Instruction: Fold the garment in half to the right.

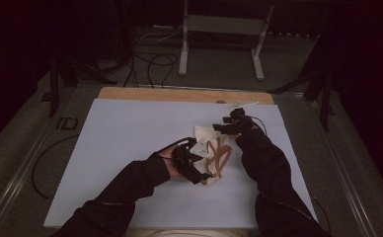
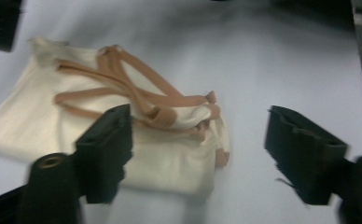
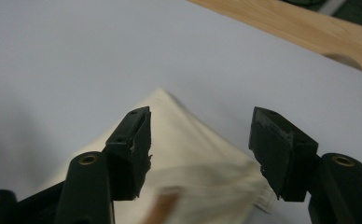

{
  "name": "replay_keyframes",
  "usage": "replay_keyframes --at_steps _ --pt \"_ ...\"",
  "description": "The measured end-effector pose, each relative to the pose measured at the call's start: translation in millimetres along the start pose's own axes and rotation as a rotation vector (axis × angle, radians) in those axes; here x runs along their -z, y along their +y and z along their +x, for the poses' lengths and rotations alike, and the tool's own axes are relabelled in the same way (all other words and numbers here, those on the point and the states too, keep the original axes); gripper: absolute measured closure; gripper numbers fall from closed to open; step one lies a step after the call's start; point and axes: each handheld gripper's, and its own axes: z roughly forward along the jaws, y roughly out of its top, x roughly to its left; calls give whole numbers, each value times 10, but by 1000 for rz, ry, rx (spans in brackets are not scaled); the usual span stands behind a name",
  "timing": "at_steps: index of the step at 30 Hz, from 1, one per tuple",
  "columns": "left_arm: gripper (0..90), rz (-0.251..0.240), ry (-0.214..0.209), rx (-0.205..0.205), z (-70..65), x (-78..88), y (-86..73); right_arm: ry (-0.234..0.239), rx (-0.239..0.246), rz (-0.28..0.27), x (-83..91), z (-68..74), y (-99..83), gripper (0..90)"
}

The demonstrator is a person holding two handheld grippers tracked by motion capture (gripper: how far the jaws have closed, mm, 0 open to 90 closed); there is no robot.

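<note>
One cream cloth bag [image 2: 165,163] with tan straps [image 2: 137,100] lies on my table [image 1: 130,148]; my left gripper [image 2: 198,158] and right gripper [image 3: 200,149] both stand spread, pinching nothing; no writing readable.

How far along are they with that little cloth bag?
The cream tote bag looks folded already, lying flat on the white sheet with its tan straps gathered on top. Nothing is in hand: the left tool and right tool both stand open above it. Little seems left beyond drawing the tools away.
</note>
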Motion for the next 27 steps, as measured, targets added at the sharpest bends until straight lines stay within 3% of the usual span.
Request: replay_keyframes --at_steps 6,7,11,17,21,27 --pt "42 -32 17 57 73 158 -164 44 58 -6 80 338 58 386" --pt "17 -30 26 56 75 182 -193 70 56 -9 84 383 51 402" --pt "0 -51 54 89 68 263 -343 81 105 23 27 540 -22 436" --pt "0 -63 129 155 50 390 -681 75 109 80 -123 557 -165 526" --pt "0 -60 144 217 47 474 -951 61 116 118 -169 545 -230 576" --pt "0 -83 163 291 -17 581 -1307 36 154 140 -181 563 -254 824"
